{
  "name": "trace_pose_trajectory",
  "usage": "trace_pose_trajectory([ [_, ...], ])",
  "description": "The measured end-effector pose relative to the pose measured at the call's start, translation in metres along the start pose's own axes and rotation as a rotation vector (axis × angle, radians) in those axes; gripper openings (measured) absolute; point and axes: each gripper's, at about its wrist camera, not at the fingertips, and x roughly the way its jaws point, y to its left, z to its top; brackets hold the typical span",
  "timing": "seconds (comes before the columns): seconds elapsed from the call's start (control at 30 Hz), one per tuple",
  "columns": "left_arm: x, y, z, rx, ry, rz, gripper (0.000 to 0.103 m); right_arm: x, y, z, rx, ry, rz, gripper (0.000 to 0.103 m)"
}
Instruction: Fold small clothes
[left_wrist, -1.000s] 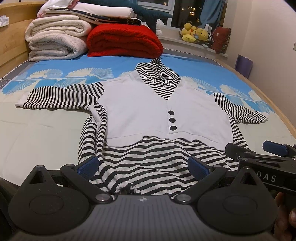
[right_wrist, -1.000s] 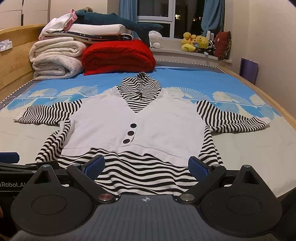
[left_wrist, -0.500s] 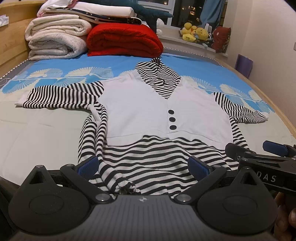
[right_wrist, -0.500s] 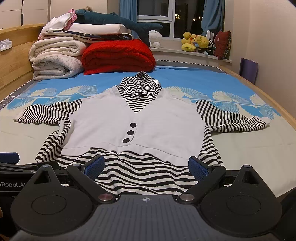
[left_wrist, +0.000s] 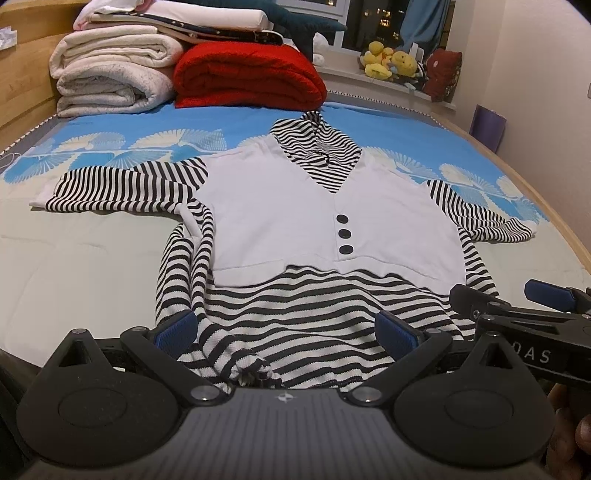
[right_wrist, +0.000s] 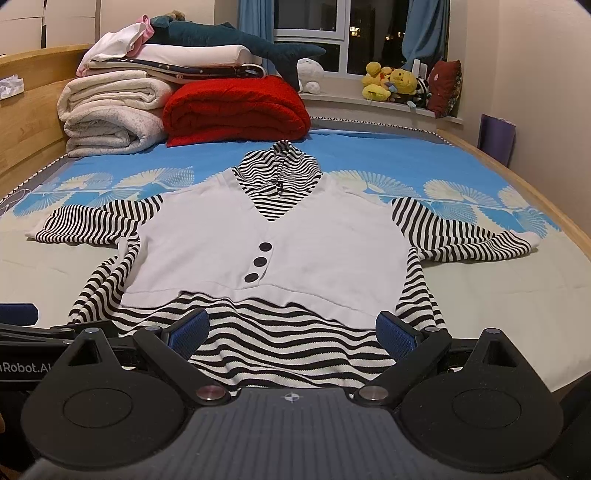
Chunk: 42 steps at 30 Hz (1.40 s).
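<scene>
Both tongs, the left gripper (left_wrist: 284, 332) and right gripper (right_wrist: 291, 330), gape wide and empty at the near hem of the striped top (right_wrist: 273, 254), spread flat on the bed (right_wrist: 498, 295). Each should pinch a hem corner cleanly, smoothing the bunched left edge first.

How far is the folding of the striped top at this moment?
Done: the striped top lies spread flat, front up, on the bed, both sleeves out to the sides. In hand: nothing; the left tool and right tool are open at its lower hem. Left: every fold, since the sleeves and hem are not yet turned in.
</scene>
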Motion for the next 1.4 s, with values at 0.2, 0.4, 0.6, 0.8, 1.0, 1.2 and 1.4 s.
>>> trace_pose_trajectory([
  [0.2,-0.001,0.002,0.007,-0.103,-0.056,-0.092,0.102,0.003,0.002,-0.002,-0.006,0.018,-0.002,0.097],
  [0.4,0.004,-0.001,0.006,-0.038,-0.033,-0.036,0.102,0.001,-0.001,-0.001,-0.002,0.02,-0.006,0.097],
  [0.6,0.005,-0.001,0.005,-0.033,-0.024,-0.025,0.102,0.001,-0.001,0.001,0.0,0.023,-0.008,0.097],
  [0.8,0.006,-0.001,0.005,-0.031,-0.022,-0.023,0.102,0.002,0.0,0.0,-0.002,0.022,-0.008,0.097],
  [1.0,0.0,-0.002,0.006,-0.022,-0.055,-0.013,0.098,0.001,-0.001,0.004,0.005,0.01,-0.018,0.097],
  [1.2,-0.013,0.018,0.05,-0.03,-0.09,-0.026,0.074,-0.006,-0.01,0.012,0.043,-0.044,-0.046,0.097],
  [1.4,-0.002,0.063,0.143,-0.049,-0.205,-0.014,0.051,-0.014,-0.028,0.02,0.107,-0.116,-0.07,0.093],
])
